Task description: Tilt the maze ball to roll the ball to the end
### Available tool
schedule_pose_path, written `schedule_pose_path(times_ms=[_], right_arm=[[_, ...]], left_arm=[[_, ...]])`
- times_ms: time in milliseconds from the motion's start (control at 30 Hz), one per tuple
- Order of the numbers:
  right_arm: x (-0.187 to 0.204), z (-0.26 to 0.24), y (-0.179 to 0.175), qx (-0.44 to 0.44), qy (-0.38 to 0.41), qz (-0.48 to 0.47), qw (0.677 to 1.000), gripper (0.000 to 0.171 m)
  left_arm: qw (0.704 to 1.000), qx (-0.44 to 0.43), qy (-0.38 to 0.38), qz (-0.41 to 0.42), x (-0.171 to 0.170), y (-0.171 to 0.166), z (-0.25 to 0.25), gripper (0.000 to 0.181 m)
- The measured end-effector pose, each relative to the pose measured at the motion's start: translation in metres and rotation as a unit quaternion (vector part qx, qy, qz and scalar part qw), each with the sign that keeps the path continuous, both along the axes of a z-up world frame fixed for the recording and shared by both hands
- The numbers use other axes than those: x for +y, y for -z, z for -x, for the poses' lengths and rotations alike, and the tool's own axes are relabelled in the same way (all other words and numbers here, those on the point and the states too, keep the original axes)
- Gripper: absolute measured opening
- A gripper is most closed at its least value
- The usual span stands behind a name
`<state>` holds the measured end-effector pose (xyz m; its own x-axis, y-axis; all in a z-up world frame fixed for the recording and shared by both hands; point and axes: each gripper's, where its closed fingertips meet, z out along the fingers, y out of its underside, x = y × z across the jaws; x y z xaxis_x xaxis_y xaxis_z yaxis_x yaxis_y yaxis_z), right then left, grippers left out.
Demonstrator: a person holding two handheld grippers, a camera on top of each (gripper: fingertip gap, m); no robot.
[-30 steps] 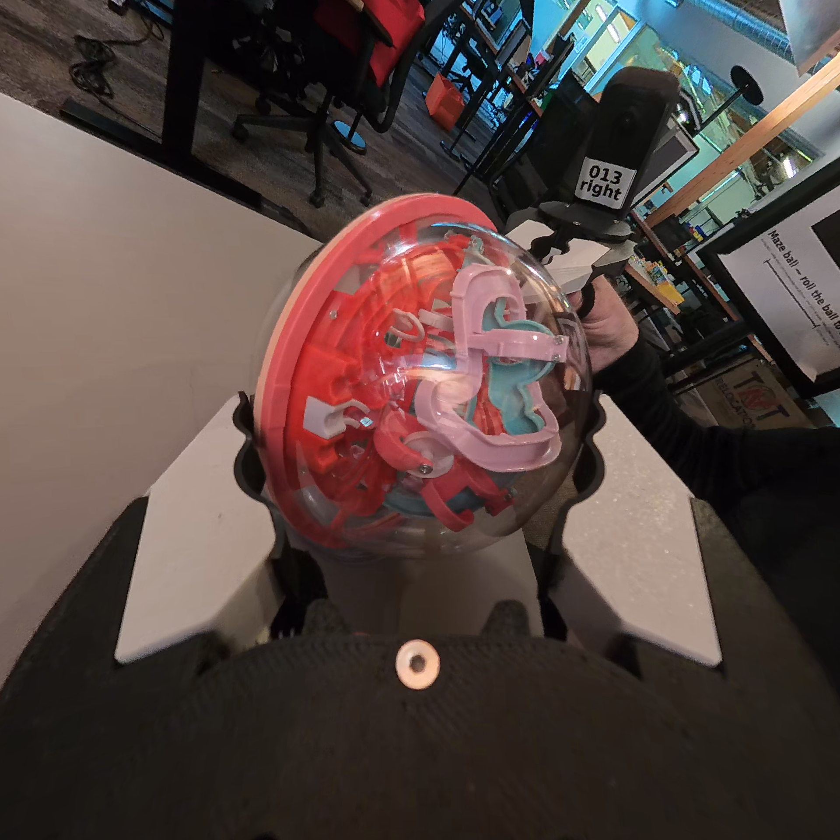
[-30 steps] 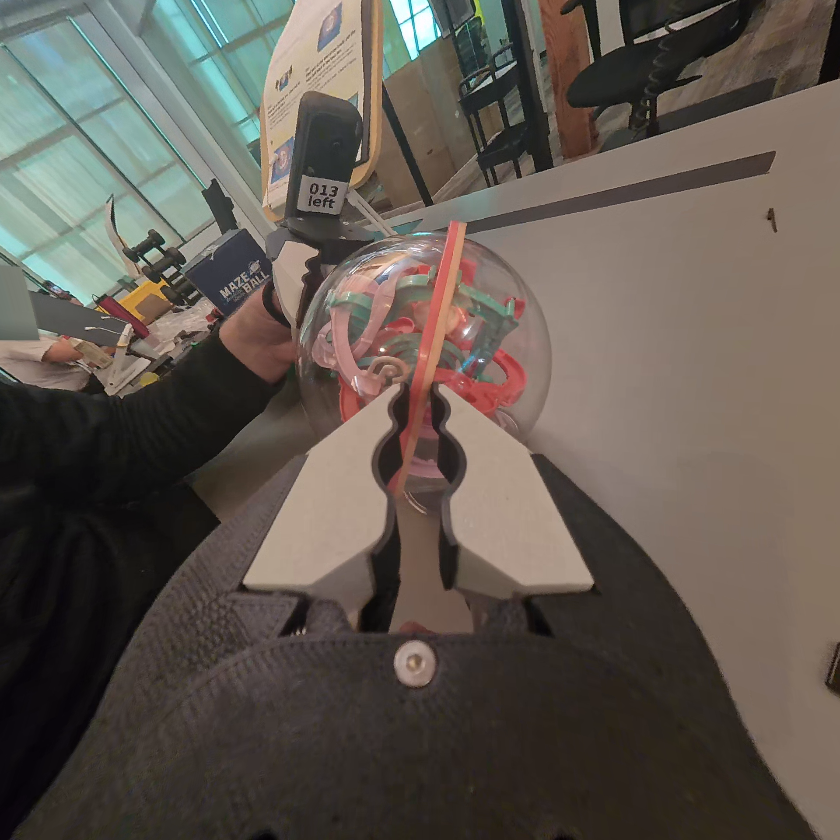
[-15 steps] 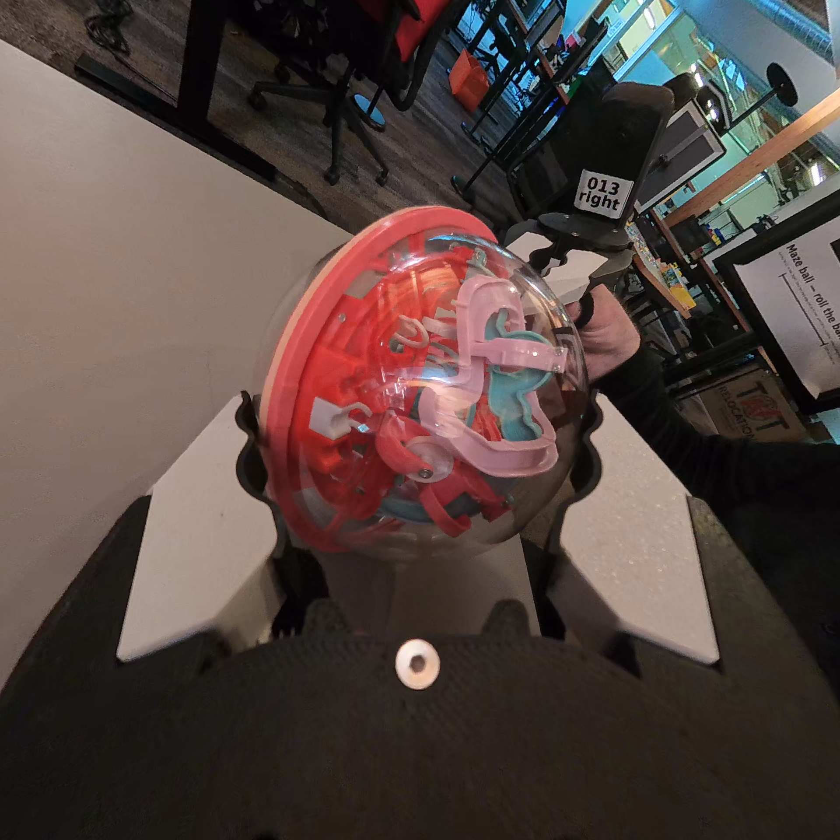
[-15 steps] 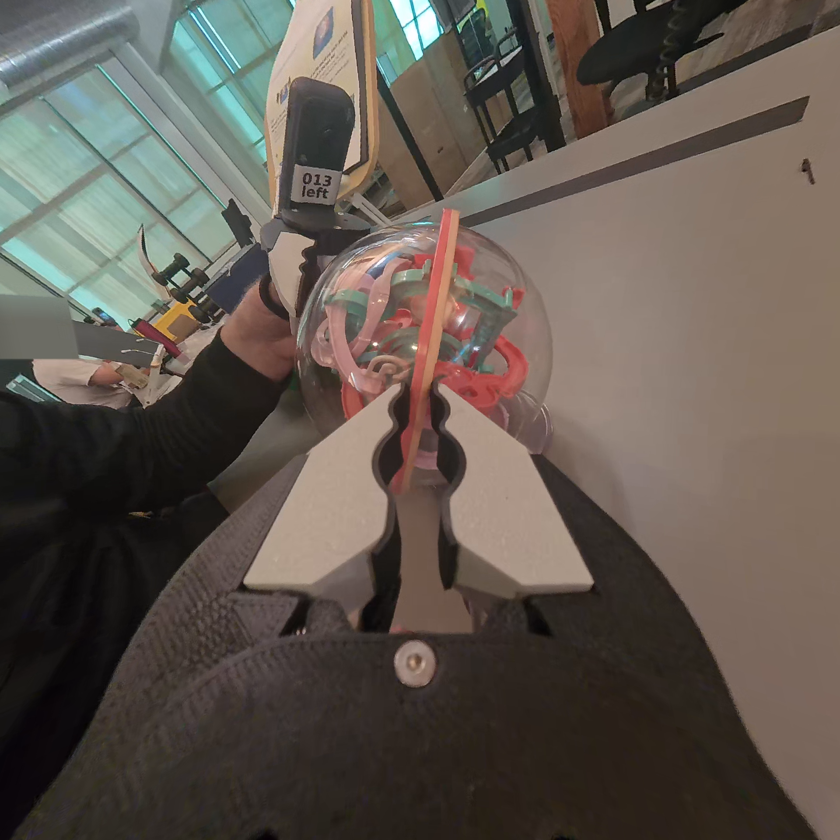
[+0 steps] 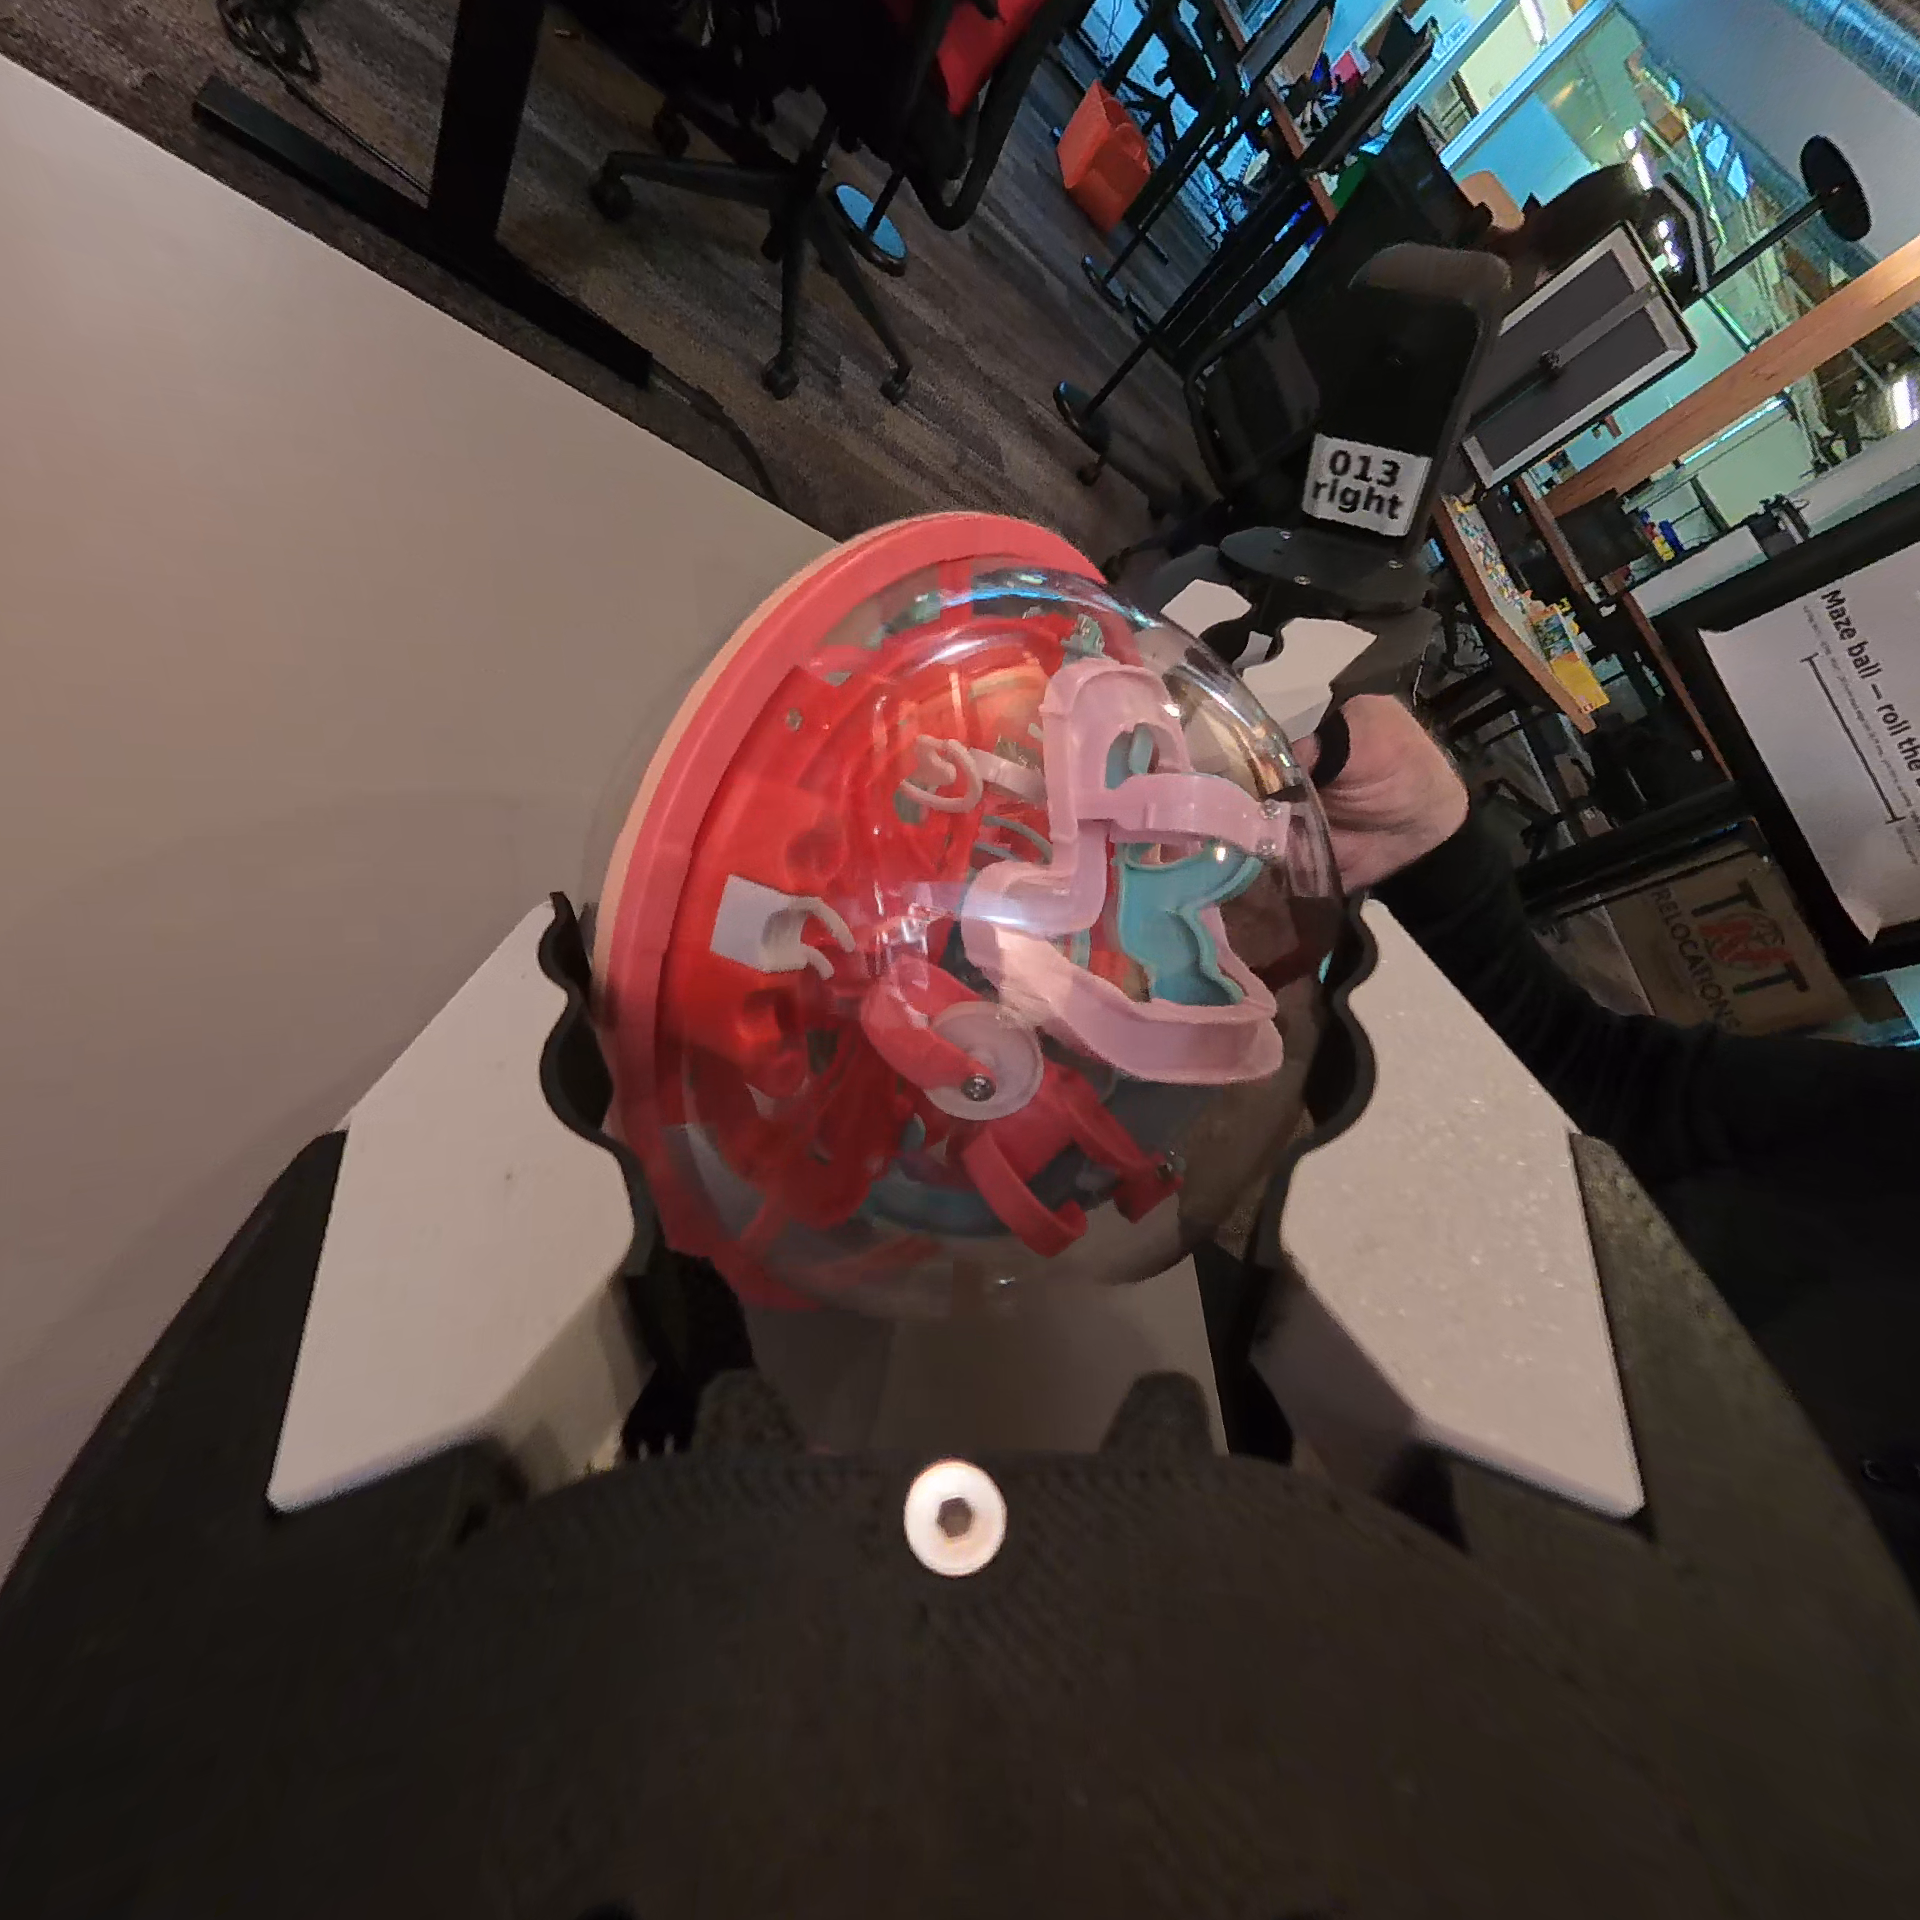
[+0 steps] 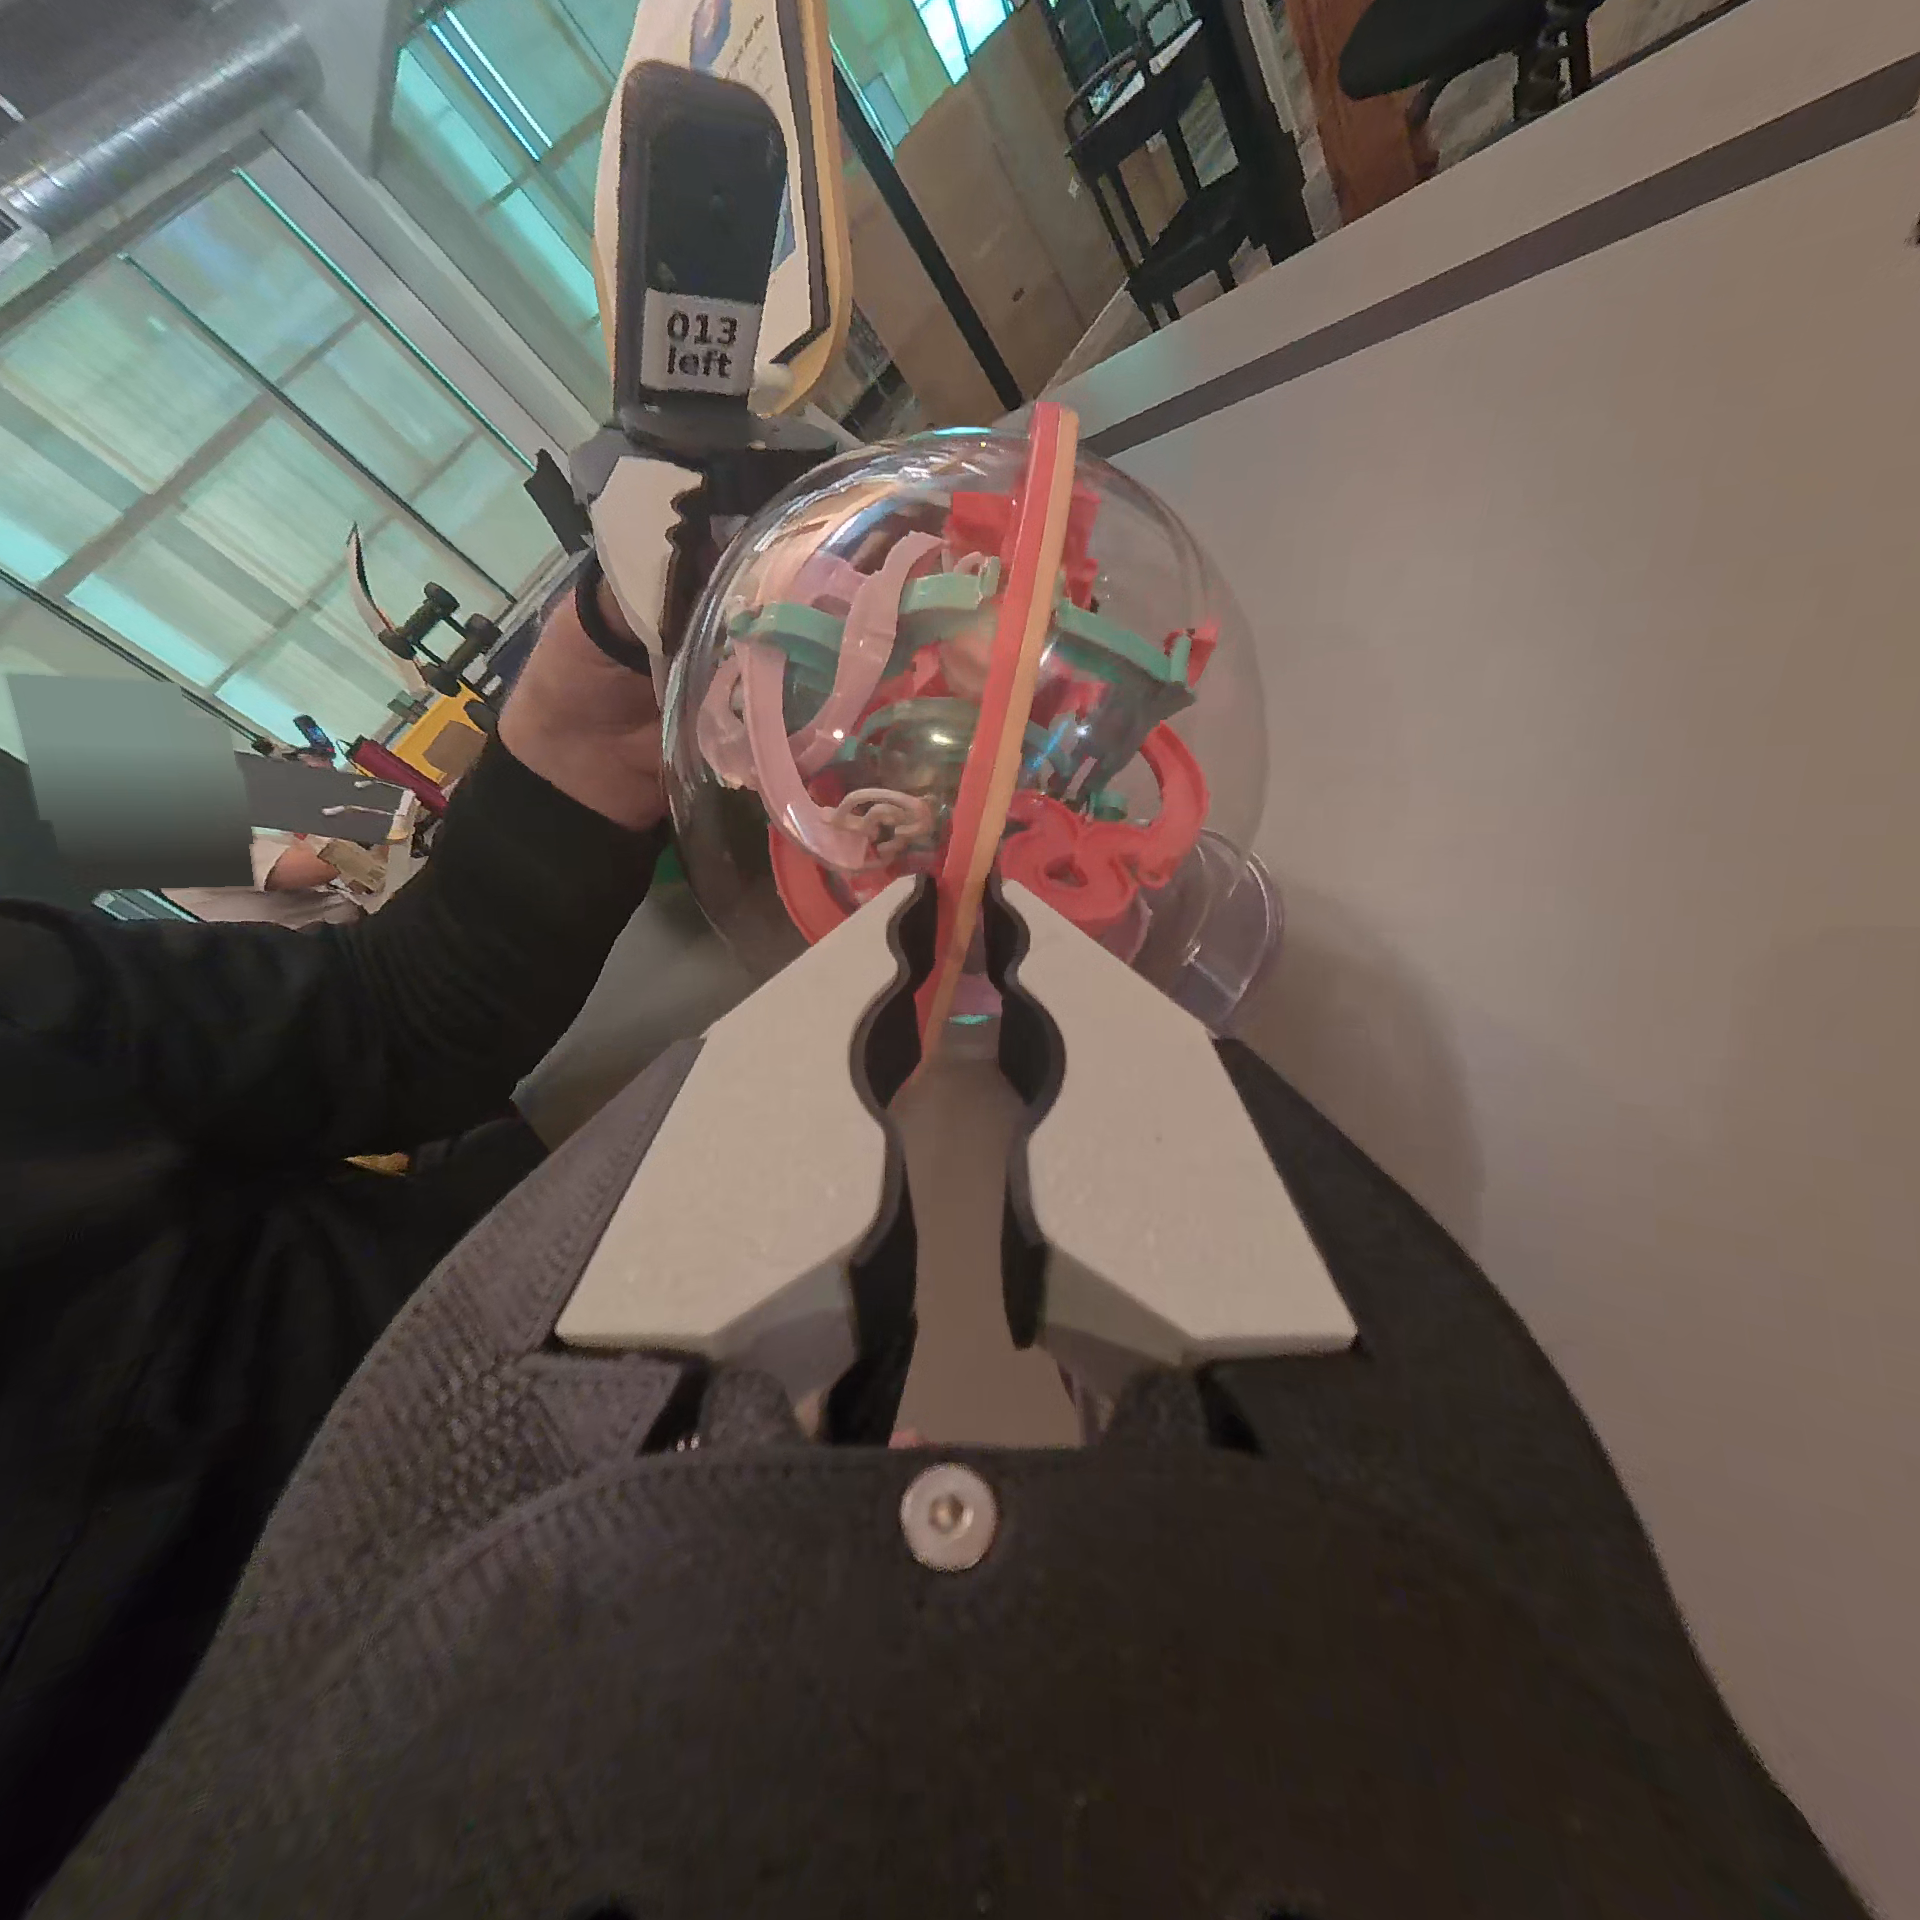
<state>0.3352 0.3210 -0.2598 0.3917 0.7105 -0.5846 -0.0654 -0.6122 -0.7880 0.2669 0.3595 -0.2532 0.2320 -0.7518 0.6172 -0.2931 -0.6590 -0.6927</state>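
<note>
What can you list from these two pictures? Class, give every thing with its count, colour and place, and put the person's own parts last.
Maze ball: one, clear with red, pink and teal tracks, held off the table.
Table: one, white, behind the ball.
Office chairs: several, dark, beyond the table.
Cardboard box: one, brown, on the floor.
Left gripper: one, jaws spanning the ball.
Right gripper: one, jaws pinching the ball's red rim.
Hands: two, in black sleeves.
</note>
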Motion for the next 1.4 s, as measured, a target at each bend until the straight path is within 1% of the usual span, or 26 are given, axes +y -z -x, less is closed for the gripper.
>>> schedule_pose_path(times_ms=[267, 667, 700, 767, 833, 933, 1133, 1200, 1267, 1367, 1400], right_arm=[[-0.003, 0.002, 0.008, -0.009, -0.011, 0.014, 1.0, 0.007], [-0.008, 0.01, 0.02, -0.015, -0.02, 0.025, 0.999, 0.008], [-0.008, 0.01, 0.021, -0.022, -0.021, 0.023, 0.999, 0.01], [-0.008, 0.009, 0.021, -0.026, -0.024, 0.025, 0.999, 0.027], [-0.003, 0.006, 0.018, -0.031, -0.018, 0.023, 0.999, 0.039], [0.009, 0.003, 0.007, -0.045, -0.008, 0.001, 0.999, 0.047], [0.033, 0.004, -0.015, -0.058, -0.003, -0.031, 0.998, 0.037], [0.039, 0.006, -0.014, -0.066, -0.008, -0.032, 0.997, 0.035], [0.042, 0.008, -0.015, -0.062, -0.015, -0.034, 0.997, 0.03], [0.042, 0.013, -0.01, -0.06, -0.026, -0.034, 0.997, 0.009], [0.042, 0.014, -0.009, -0.055, -0.024, -0.034, 0.998, 0.008]], left_arm=[[1.0, 0.002, 0.004, 0.006, 0.006, -0.001, -0.004, 0.137], [1.0, 0.012, 0.007, -0.01, 0.013, -0.003, -0.007, 0.137], [1.0, 0.012, 0.008, -0.009, 0.013, -0.003, -0.006, 0.137], [1.0, 0.009, 0.007, -0.005, 0.013, -0.003, -0.005, 0.137], [1.0, 0.006, 0.006, -0.004, 0.013, -0.003, -0.005, 0.137], [1.0, 0.006, 0.005, -0.007, 0.012, -0.004, -0.004, 0.136], [0.999, -0.027, -0.019, -0.029, 0.008, -0.012, 0.009, 0.138], [0.998, -0.032, -0.035, -0.032, 0.004, -0.011, 0.015, 0.139], [0.997, -0.035, -0.055, -0.031, -0.002, -0.004, 0.02, 0.14], [0.996, -0.036, -0.083, -0.024, -0.007, 0.006, 0.022, 0.138], [0.995, -0.038, -0.086, -0.019, -0.007, 0.006, 0.022, 0.14]])
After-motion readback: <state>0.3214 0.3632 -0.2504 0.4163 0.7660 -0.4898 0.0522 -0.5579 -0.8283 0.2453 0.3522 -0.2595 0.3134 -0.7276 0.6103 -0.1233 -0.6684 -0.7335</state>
